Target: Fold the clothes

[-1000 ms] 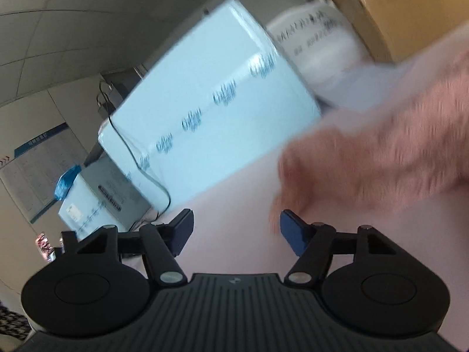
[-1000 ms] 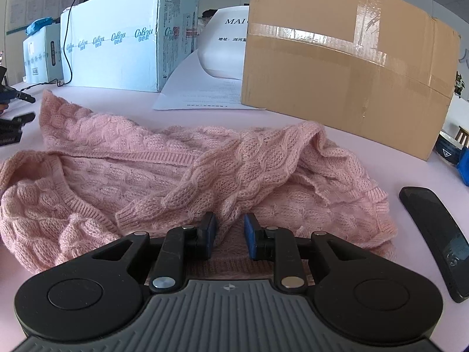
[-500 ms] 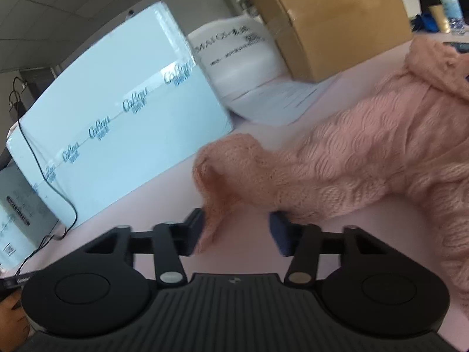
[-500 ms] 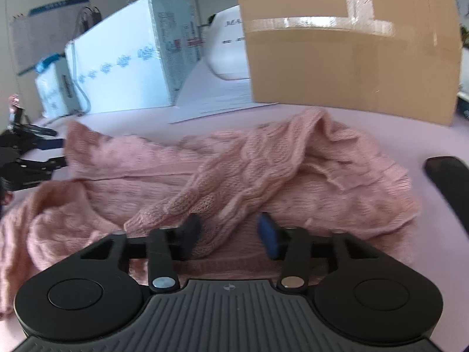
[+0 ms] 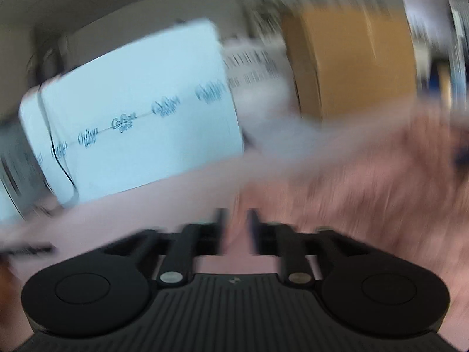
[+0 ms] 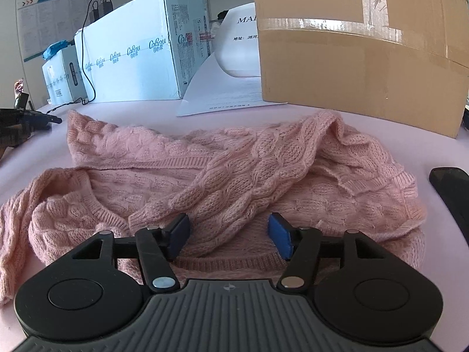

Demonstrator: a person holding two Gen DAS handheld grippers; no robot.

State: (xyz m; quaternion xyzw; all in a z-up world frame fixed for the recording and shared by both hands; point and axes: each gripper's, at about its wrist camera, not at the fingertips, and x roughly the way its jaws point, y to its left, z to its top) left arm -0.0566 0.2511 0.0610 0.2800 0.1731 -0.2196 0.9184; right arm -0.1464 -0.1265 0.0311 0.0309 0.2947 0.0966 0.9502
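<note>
Fingers (image 6: 178,233) with blue pads on the right gripper (image 6: 231,234) are spreading wide, jaws opening, and the pads press on nothing; a twisted sleeve of the pink cable-knit sweater (image 6: 234,176) runs up between them, loose. That sweater lies rumpled on the pale pink desk (image 6: 381,129), chunky braided cables across the body, ribbed hem and cuff edges showing, one sleeve thrown diagonally over the middle, another bunch trailing off to the near left. At the far right edge sits a flat black device (image 6: 451,187) on the desk, just beside the knit.

Over in the left wrist view everything smears with blur: the left gripper (image 5: 236,226) shows its dark fingers (image 5: 218,228) a modest gap apart, jaws opening, with pink between them, though whether that is knit or desk I cannot tell. The sweater (image 5: 366,187) fills the right side of that view.

Farther back, a white sheet of paper (image 6: 222,91) leans against a big brown cardboard box (image 6: 351,58) sealed with clear tape. Left of that stands a pale blue printed carton (image 6: 132,58) with a black cable (image 6: 85,67) draped down its face.
</note>
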